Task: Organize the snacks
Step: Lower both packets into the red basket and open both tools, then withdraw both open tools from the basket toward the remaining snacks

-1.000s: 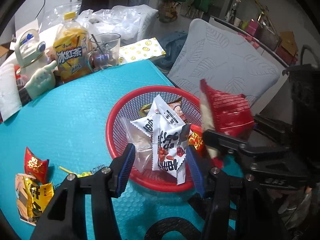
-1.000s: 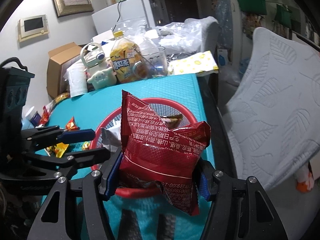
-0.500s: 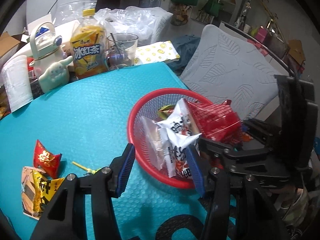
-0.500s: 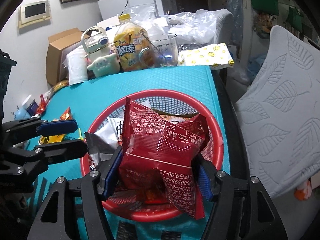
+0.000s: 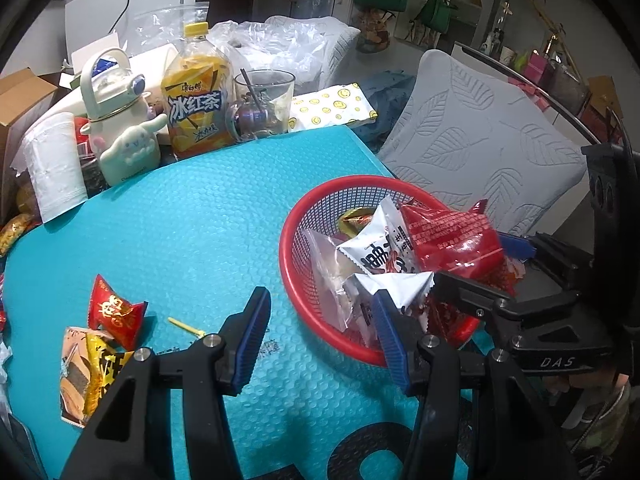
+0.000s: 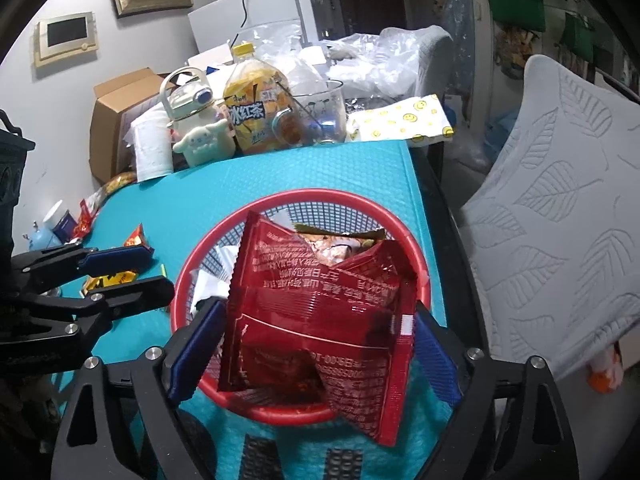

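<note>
A red mesh basket (image 5: 304,216) (image 6: 280,204) sits at the right of the teal mat and holds several snack packs, among them white ones (image 5: 376,248). A big red snack bag (image 6: 316,312) (image 5: 448,236) lies on top of them, partly over the near rim. My right gripper (image 6: 316,356) is open, its blue pads apart on either side of the bag. My left gripper (image 5: 320,336) is open and empty, low over the mat by the basket's left rim. A small red packet (image 5: 114,310) and a yellow packet (image 5: 86,372) lie on the mat at the left.
At the back of the table stand a yellow tea bottle (image 5: 198,100), a glass mug (image 5: 262,106), a white character flask (image 5: 120,120) and a paper roll (image 5: 54,168). A grey cushioned chair (image 5: 480,152) is right of the table edge. A yellow pick (image 5: 186,326) lies on the mat.
My right gripper carried the red bag down into the basket and opened; the bag now rests there. My left gripper drew back to the left, away from the basket.
</note>
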The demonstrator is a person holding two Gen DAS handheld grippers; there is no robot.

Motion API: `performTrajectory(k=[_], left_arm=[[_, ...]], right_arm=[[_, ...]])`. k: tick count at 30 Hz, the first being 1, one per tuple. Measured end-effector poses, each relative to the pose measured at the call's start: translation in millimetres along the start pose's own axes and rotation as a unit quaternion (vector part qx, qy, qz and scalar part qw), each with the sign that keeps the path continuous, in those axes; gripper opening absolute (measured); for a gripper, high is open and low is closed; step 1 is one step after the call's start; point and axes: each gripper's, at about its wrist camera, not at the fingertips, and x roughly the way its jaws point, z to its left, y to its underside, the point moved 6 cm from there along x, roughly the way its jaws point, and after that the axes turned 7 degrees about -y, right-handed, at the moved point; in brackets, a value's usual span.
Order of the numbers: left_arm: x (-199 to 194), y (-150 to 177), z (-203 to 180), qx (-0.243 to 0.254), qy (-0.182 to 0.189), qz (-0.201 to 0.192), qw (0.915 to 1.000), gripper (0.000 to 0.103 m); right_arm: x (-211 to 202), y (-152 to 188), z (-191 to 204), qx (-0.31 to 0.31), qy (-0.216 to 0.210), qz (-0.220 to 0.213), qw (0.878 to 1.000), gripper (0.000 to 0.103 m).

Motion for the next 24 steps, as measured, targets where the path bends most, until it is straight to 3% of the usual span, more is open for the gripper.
performTrajectory(k=[11, 24], left_arm=[[-27.6, -1.5, 5.9, 0.001, -0.014, -0.025, 0.9996, 0.052], [-79.4, 9.4, 23.4, -0.003, -0.033, -0.069, 0.9971, 0.052]], right_arm=[[-22.0, -7.2, 6.8, -0.001, 0.015, -0.026, 1.0, 0.091], [-59.8, -9.6, 48.7, -0.014, 0.008, -0.066, 0.998, 0.091]])
